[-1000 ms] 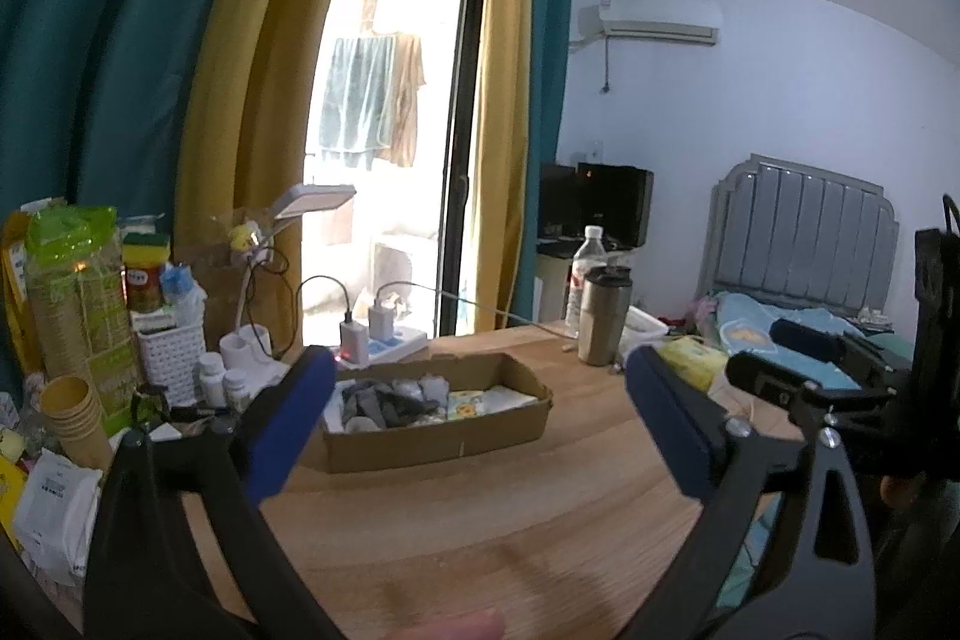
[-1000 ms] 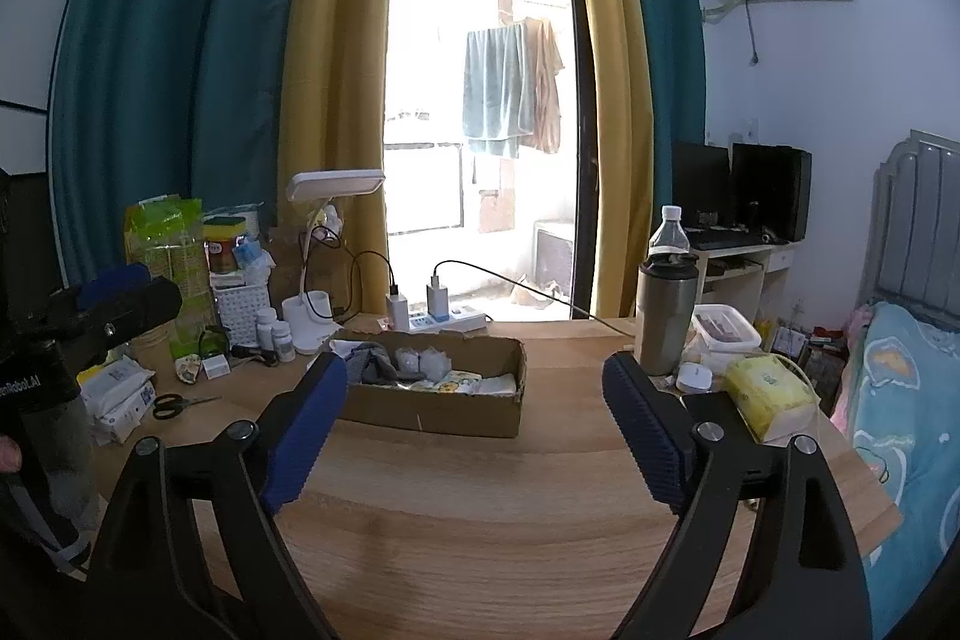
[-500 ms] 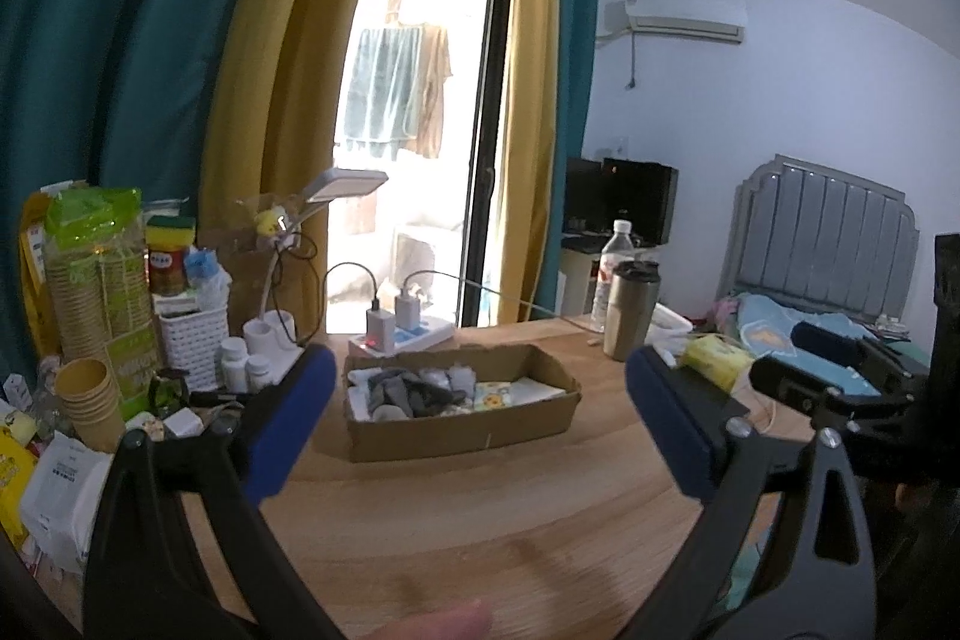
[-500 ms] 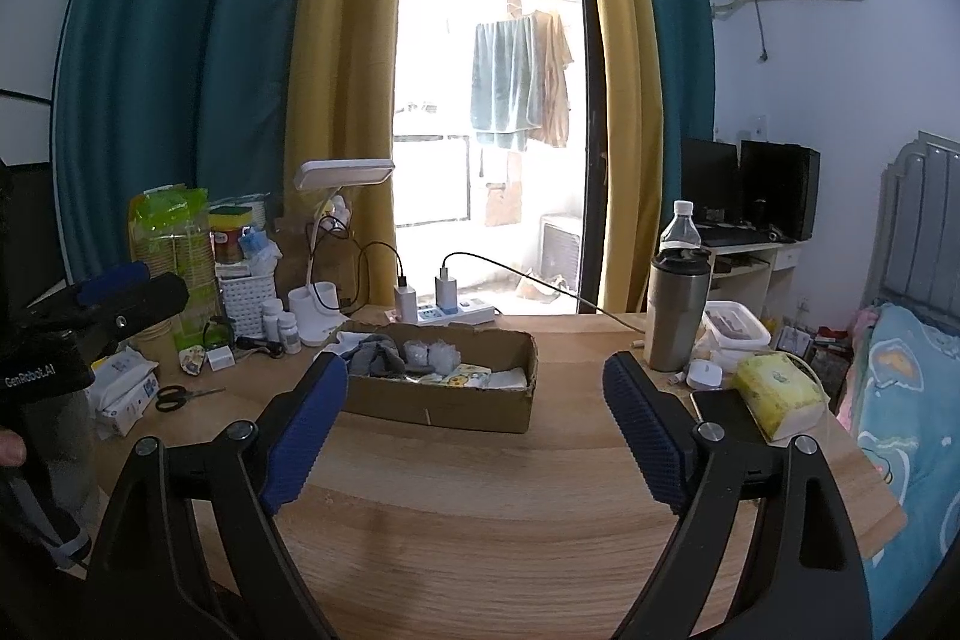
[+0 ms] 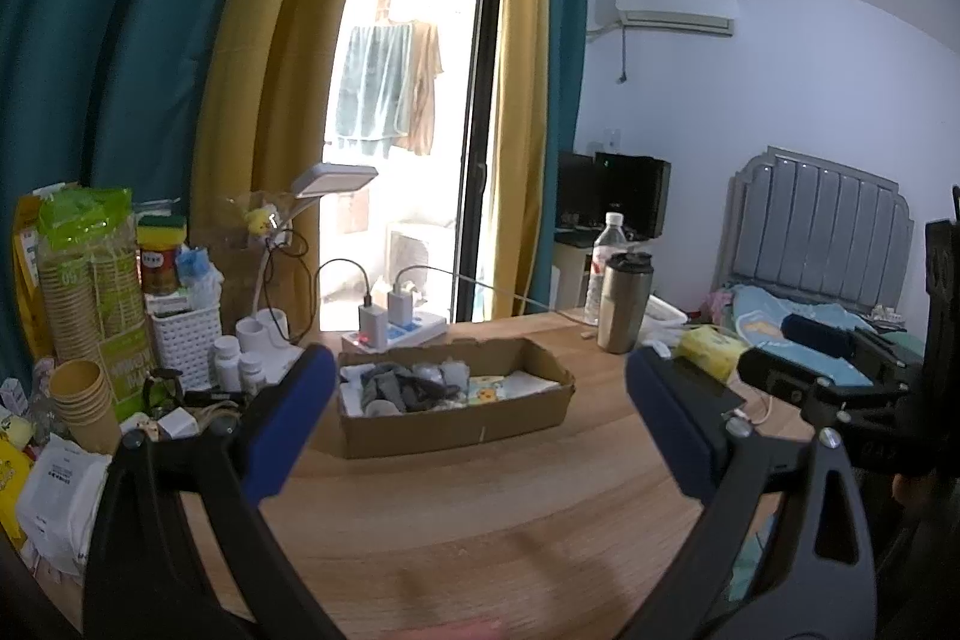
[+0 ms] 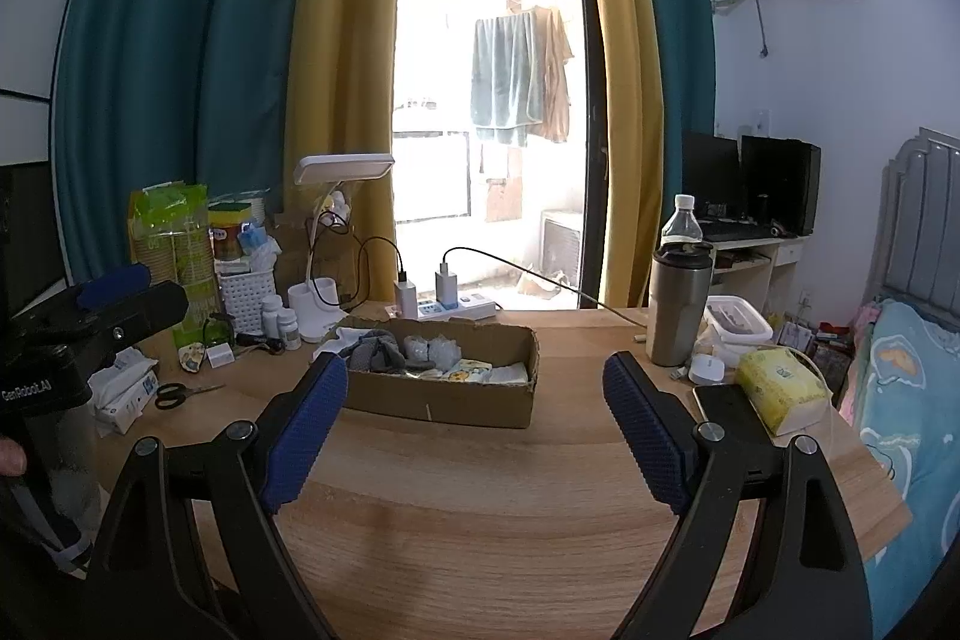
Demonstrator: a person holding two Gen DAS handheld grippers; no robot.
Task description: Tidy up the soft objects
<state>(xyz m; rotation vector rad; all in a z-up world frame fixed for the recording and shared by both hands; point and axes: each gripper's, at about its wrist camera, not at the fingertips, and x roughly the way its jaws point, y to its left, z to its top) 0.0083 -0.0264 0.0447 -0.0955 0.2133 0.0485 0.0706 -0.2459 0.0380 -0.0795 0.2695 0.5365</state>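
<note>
A low cardboard box (image 5: 456,424) (image 6: 444,400) stands on the wooden table (image 6: 480,532). It holds soft items: grey socks (image 5: 402,385) (image 6: 375,352), pale bundled pieces (image 6: 432,349) and a folded patterned cloth (image 5: 489,388) (image 6: 468,371). My left gripper (image 5: 477,424) is open and empty, held above the table short of the box. My right gripper (image 6: 474,430) is open and empty, also short of the box. Each gripper shows at the other view's edge.
A steel tumbler (image 6: 678,310), water bottle (image 6: 681,220), yellow tissue pack (image 6: 780,391) and phone (image 6: 729,403) stand right. A lamp (image 6: 342,172), power strip (image 6: 456,307), pill bottles (image 6: 279,319), white basket (image 6: 246,289), paper cups (image 5: 84,400), wipes (image 5: 57,490) and scissors (image 6: 180,391) crowd the left.
Both grippers have swung slightly, so the box has shifted rightward in both views. Both stay open and empty.
</note>
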